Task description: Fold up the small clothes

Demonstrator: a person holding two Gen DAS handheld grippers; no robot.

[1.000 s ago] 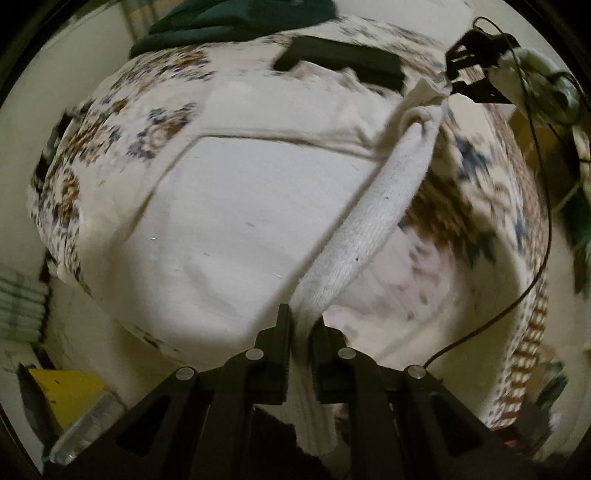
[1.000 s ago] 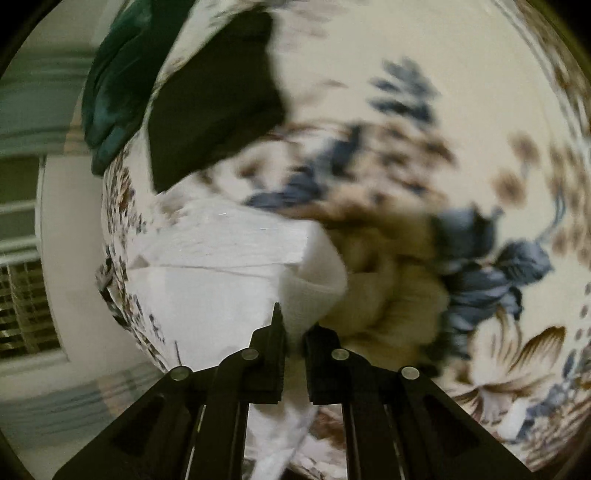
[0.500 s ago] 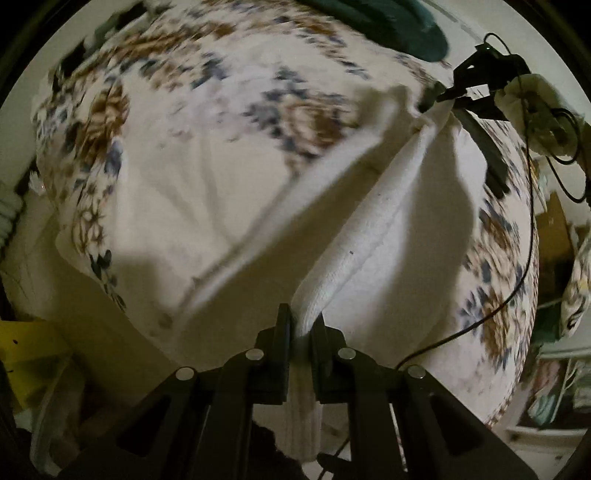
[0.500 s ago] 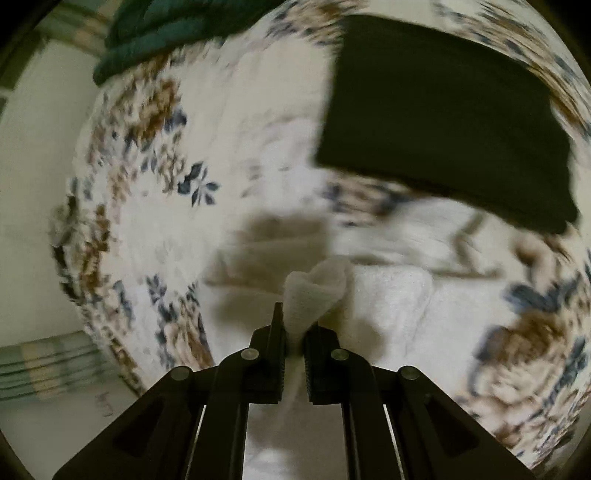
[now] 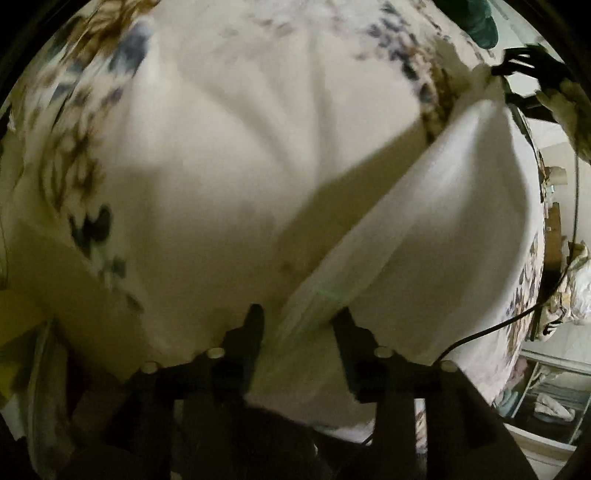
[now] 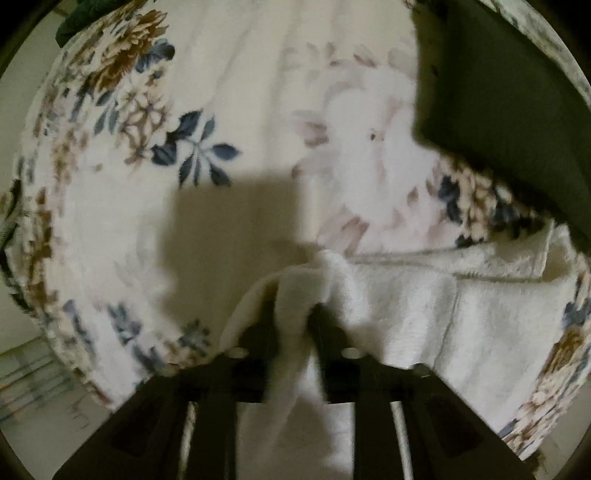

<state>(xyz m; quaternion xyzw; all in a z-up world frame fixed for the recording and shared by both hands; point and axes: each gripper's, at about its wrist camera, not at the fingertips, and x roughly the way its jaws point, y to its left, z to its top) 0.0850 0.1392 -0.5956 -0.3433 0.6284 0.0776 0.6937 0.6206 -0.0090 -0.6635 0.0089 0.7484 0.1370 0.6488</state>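
Right wrist view: my white garment [image 6: 406, 314] lies on the flowered blanket [image 6: 229, 92], spreading from 6 toward 3 o'clock, one bunched corner standing between my fingers.
Left wrist view: the same white garment [image 5: 424, 221] runs as a long folded band from 6 up to 1 o'clock, where my other tool shows.
Right gripper [image 6: 295, 321]: jaws have just been opening; the corner sits between them, pads apart from it as far as the blur lets me judge.
Left gripper [image 5: 299, 321]: jaws have just been opening too; the hem lies loose in the gap, no longer pinched.
Progress: I judge one fold is laid over and I am letting go; smoothing, any further fold and stacking remain.
Dark cloth [image 6: 509, 110]: flat, matte, straight-edged at 1 to 2 o'clock; it looks already folded.
Materials: the garment is thick, fuzzy, towel-like knit with a stitched hem; the blanket is plush, printed with brown and blue blooms.
Edge: a green heap [image 5: 480, 22] at 1 o'clock, limp and crumpled.
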